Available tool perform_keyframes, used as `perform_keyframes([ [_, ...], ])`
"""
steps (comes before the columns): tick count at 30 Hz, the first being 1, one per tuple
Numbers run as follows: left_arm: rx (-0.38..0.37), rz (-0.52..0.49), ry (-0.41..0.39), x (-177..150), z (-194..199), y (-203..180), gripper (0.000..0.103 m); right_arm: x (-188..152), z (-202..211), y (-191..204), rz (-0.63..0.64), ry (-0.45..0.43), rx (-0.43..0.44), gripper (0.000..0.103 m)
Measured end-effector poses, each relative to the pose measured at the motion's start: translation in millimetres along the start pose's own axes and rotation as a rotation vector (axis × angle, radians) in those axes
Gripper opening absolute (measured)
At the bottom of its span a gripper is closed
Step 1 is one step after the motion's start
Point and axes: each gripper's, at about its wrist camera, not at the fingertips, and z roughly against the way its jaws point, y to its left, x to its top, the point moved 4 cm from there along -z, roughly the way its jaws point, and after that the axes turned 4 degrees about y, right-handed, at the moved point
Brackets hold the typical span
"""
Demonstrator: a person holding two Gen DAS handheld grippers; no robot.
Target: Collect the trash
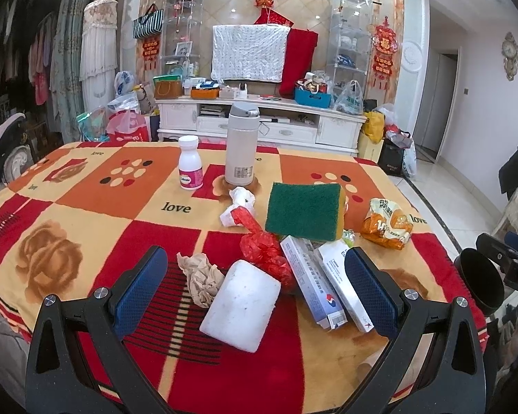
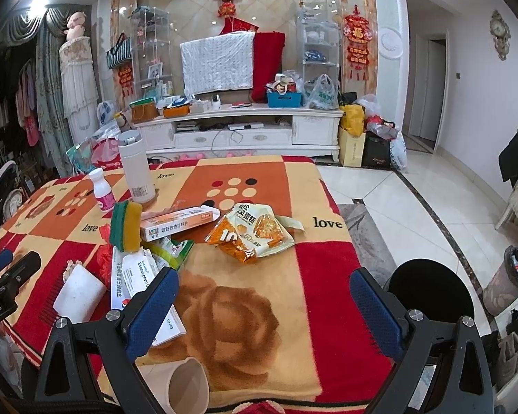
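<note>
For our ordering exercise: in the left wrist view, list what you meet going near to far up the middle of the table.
White foam block → red plastic wrapper → crumpled white tissue → white thermos.

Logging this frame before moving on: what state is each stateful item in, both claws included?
Left claw: open, empty, above the table.
Right claw: open, empty.
White insulated flask: upright, lid shut.
White pill bottle with pink label: upright, capped.
Orange snack wrapper: torn open, crumpled.
Brown paper wad: crumpled.
Green-and-yellow sponge: propped on edge.
Beige cup: lying on its side.
</note>
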Motion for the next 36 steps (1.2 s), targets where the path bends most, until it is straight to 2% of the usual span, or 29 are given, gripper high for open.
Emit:
perform_keyframes([
  [36, 0.003, 0.009, 0.047, -8.9, -11.2, 3.1, 0.102, -10.6, -14.2, 0.5, 0.021, 0.073, -0.006, 0.098],
])
